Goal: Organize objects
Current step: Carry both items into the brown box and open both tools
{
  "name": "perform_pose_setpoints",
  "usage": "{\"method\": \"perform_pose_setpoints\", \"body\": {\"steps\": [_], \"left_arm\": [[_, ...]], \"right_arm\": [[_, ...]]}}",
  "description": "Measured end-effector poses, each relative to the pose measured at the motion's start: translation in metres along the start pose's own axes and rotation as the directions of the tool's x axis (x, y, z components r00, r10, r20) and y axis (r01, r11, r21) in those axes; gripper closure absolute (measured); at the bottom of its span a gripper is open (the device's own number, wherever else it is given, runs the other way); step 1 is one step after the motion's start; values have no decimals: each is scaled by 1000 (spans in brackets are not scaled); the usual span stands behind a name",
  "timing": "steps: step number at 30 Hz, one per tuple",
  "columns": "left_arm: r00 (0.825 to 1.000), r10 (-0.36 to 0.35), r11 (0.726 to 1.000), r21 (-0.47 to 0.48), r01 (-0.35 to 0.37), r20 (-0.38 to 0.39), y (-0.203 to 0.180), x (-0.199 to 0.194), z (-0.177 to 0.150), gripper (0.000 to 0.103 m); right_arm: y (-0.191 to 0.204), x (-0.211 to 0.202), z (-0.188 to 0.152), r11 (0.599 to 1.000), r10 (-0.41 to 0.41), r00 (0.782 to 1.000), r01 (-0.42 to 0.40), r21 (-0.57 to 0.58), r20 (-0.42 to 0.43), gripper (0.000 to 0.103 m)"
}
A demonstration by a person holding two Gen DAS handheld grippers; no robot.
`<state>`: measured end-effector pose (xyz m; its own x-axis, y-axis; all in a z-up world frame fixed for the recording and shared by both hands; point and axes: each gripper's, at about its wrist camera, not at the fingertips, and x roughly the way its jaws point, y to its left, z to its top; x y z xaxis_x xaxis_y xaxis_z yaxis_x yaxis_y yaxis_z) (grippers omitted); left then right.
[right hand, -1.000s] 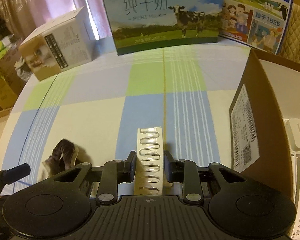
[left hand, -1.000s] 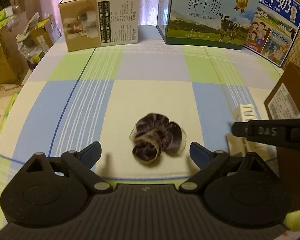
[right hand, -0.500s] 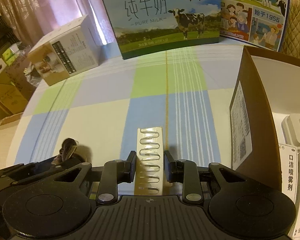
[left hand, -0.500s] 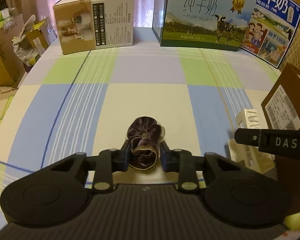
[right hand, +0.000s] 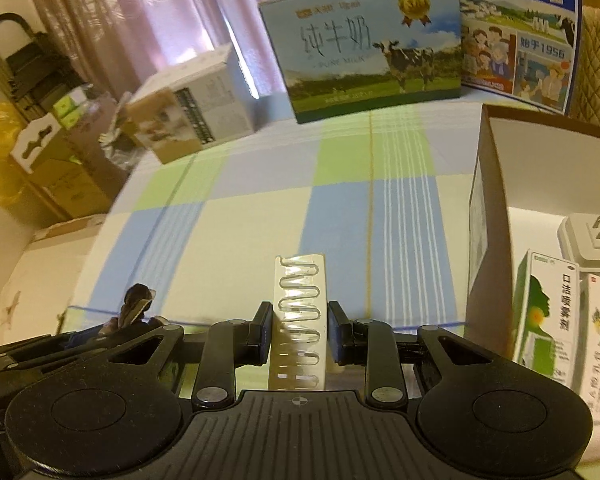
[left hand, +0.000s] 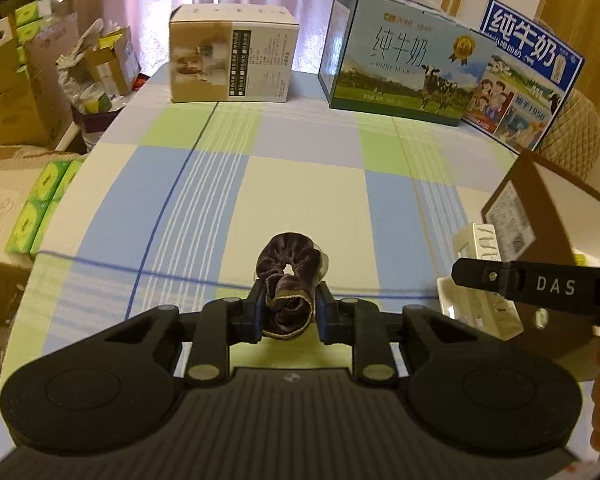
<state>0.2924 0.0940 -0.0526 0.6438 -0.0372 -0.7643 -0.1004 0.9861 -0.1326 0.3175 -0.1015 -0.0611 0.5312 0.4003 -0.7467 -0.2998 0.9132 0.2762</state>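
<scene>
Left jaws: the left gripper (left hand: 288,314) is clamped on the dark velvet scrunchie (left hand: 290,278); a second ago the jaws stood wide apart with the scrunchie lying between them on the cloth.
Scrunchie: pinched at its near end, its ring standing up past the fingertips; it looks lifted off the checked bench (left hand: 300,184), where half a second ago it was still low against the cloth.
Right jaws: the right gripper (right hand: 298,334) is closed on the cream plastic piece with a wavy slot (right hand: 300,312), as it was in both earlier frames.
Plastic piece: it juts forward from the jaws; the view has tilted and risen since.
Brown box: the open brown box (right hand: 488,216) sits just right of the plastic piece, holding a white plug adapter (right hand: 588,240) and a green-and-white spray carton (right hand: 544,308).
Far edge: a tan carton (left hand: 232,54) and two milk cartons (left hand: 400,64) stand along the back, unmoved.
</scene>
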Motion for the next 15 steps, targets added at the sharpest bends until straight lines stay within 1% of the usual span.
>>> {"method": "perform_pose_setpoints", "body": {"steps": [4, 7, 11, 15], "left_arm": [[1000, -17, 1000, -8, 17, 16, -7, -32, -6, 83], [999, -37, 999, 9, 37, 29, -19, -57, -11, 82], [996, -76, 997, 33, 75, 38, -43, -85, -18, 82], [992, -120, 992, 53, 118, 33, -69, -103, -24, 82]], "right_arm": [[2, -33, -7, 999, 31, 999, -30, -12, 31, 78], [0, -60, -14, 999, 48, 998, -48, -8, 49, 78], [-9, -97, -27, 998, 62, 995, -62, -2, 72, 78], [-24, -132, -41, 998, 66, 994, -67, 5, 85, 78]]}}
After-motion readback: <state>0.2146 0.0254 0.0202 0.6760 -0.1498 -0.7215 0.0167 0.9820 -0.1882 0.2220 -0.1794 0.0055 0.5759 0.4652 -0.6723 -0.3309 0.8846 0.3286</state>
